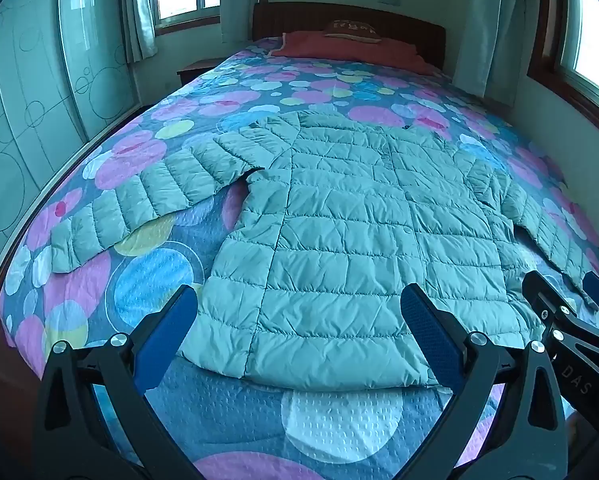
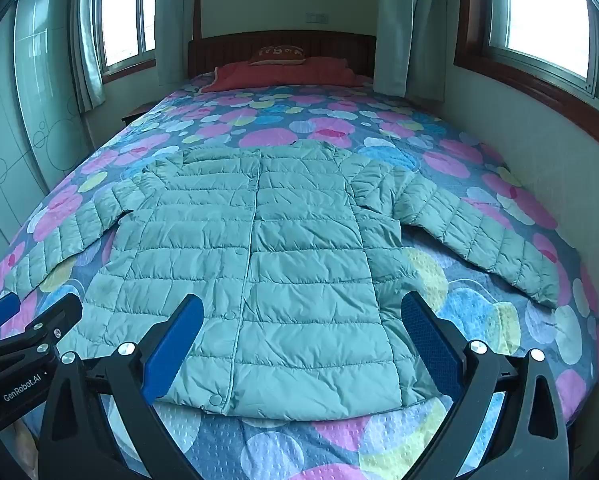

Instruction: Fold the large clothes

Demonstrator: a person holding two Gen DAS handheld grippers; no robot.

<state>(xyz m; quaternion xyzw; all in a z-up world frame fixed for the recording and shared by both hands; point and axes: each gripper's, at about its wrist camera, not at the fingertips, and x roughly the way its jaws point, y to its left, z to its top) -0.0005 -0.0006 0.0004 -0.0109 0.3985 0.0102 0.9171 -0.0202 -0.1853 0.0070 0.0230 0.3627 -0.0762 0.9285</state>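
Note:
A pale green quilted puffer jacket (image 1: 339,216) lies flat and face up on the bed, snaps closed, hem toward me, both sleeves spread out to the sides. It also shows in the right wrist view (image 2: 259,248). My left gripper (image 1: 299,320) is open and empty, hovering above the hem's left half. My right gripper (image 2: 303,324) is open and empty above the hem's right half. The right gripper shows at the left wrist view's right edge (image 1: 571,304), and the left gripper at the right wrist view's left edge (image 2: 23,312).
The bed carries a blue quilt with pink, yellow and white circles (image 2: 339,440). A red pillow (image 2: 283,74) and a small brown cushion (image 2: 277,56) lie by the wooden headboard (image 2: 279,46). A wall runs along the bed's right side (image 2: 539,152); a wardrobe (image 1: 27,120) stands left.

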